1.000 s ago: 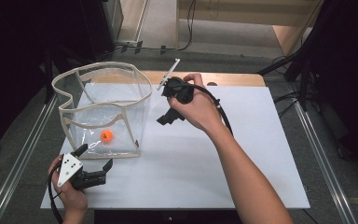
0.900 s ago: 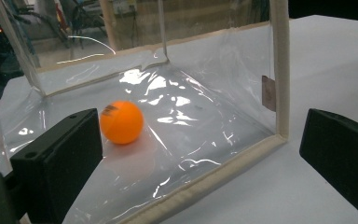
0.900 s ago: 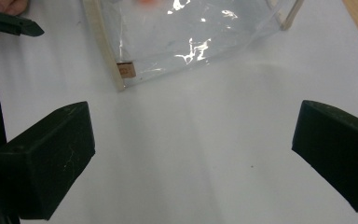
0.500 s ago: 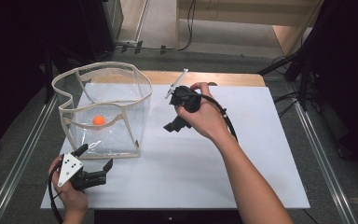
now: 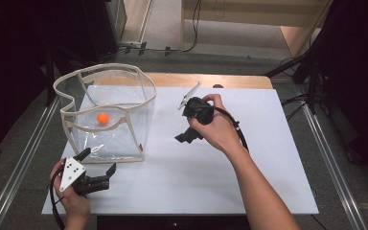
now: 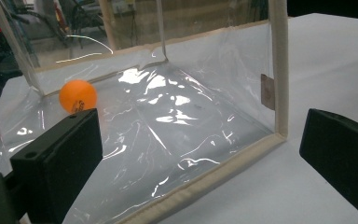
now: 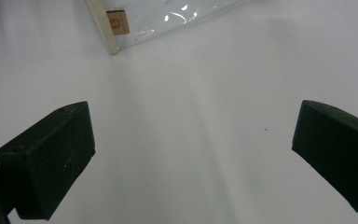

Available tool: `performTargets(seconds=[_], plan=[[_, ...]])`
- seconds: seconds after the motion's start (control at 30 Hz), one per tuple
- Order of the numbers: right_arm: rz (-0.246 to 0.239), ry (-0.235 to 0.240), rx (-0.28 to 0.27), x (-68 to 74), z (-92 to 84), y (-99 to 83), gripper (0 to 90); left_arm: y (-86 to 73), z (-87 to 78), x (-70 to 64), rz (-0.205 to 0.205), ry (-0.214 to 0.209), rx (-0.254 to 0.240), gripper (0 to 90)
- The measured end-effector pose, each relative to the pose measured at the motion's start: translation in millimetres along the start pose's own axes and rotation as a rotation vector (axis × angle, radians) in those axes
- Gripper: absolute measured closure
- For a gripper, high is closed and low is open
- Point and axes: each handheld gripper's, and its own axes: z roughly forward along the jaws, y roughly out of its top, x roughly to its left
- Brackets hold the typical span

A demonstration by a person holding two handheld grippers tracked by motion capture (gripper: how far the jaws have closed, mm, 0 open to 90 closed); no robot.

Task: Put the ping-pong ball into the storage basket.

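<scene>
Both tongs are spread wide and grasp nothing. The left tongs [image 5: 98, 167] hover just beside the near bottom edge of the clear plastic bin [image 5: 139, 103], a soft, crinkled, glossy box with cream fabric-bound edges. The right tongs [image 5: 184, 137] hang above the bare white counter [image 5: 268, 158], to the right of the bin and well apart from it. A smooth orange ping-pong ball [image 6: 77, 96] lies on the bin's floor, near its far wall.
</scene>
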Motion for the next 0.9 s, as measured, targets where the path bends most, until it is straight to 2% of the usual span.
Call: performTargets(seconds=[0.6, 0.9], plan=[[0.043, -0.020, -0.063, -0.4, 1.4, -39.4, 0.0, 0.0, 0.0, -0.2, 0.000, -0.001, 0.000, 0.0], [0.072, -0.047, -0.101, -0.9, -3.1, -63.1, 0.0, 0.0, 0.0, -0.2, -0.001, -0.001, 0.001, 0.0]])
